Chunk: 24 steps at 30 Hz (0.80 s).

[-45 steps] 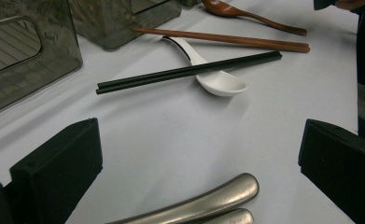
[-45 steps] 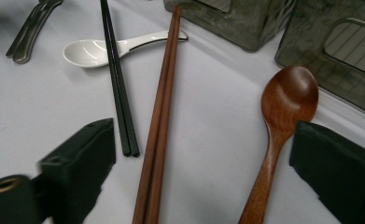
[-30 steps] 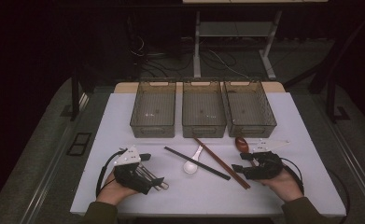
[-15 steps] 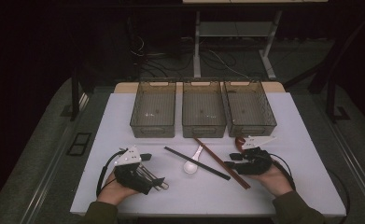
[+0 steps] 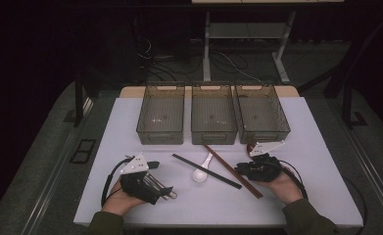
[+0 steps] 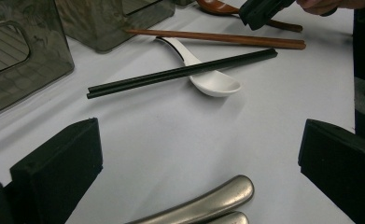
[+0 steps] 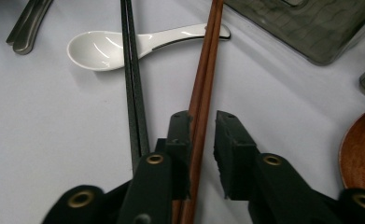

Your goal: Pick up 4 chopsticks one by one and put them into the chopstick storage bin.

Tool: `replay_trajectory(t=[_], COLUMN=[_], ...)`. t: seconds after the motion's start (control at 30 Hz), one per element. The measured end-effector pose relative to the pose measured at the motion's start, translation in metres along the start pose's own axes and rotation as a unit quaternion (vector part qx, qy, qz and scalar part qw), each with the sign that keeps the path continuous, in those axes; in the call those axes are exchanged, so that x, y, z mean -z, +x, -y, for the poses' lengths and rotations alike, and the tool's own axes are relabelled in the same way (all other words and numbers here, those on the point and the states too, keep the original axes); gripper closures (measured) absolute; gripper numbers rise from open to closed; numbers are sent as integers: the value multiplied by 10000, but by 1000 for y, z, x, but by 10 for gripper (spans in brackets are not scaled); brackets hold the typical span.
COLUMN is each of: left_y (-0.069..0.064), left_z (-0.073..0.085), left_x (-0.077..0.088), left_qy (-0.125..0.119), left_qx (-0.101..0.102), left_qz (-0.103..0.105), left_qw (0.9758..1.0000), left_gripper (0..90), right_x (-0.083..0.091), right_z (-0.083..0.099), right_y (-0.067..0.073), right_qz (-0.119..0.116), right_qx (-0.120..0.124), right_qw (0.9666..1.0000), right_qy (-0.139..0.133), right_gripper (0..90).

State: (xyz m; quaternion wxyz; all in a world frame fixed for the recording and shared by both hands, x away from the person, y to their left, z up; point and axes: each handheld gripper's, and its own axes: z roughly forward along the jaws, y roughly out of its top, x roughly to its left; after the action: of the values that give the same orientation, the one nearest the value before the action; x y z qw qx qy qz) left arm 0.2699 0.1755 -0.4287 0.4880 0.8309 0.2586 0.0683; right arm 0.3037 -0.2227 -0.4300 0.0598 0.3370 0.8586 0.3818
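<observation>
Now the right gripper (image 7: 202, 140) has been brought in over the brown chopsticks (image 7: 207, 74) on the table (image 5: 130, 127); its jaws have just been closing around them, a gap still visible. Pickup looks imminent. Left gripper (image 6: 199, 158) is held open, idle.

Both forearms come in from the near edge of the desk, each hand wrapped around a hand-held gripper. The left hand-held gripper (image 5: 165, 192) lies low by the left hand (image 5: 118, 200), pointing toward the middle, its jaws standing wide apart. The right hand-held gripper (image 5: 240, 171) points leftward from the right hand (image 5: 282, 186); its jaws have just been closing and now stand narrowly apart, a small gap showing beside one pad.
</observation>
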Motion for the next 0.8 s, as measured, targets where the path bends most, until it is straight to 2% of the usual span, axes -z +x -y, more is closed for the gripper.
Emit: replay_trajectory(t=[0.8], left_y=[-1], left_z=[0], left_x=[-1], left_qy=[56], left_qx=[-25], left_qz=[67], left_qw=[10000], left_gripper=[0], right_x=[-6], right_z=[3], right_y=[0], right_qz=[64], right_qx=[30], right_qw=[9996], right_qy=[290], right_gripper=[800])
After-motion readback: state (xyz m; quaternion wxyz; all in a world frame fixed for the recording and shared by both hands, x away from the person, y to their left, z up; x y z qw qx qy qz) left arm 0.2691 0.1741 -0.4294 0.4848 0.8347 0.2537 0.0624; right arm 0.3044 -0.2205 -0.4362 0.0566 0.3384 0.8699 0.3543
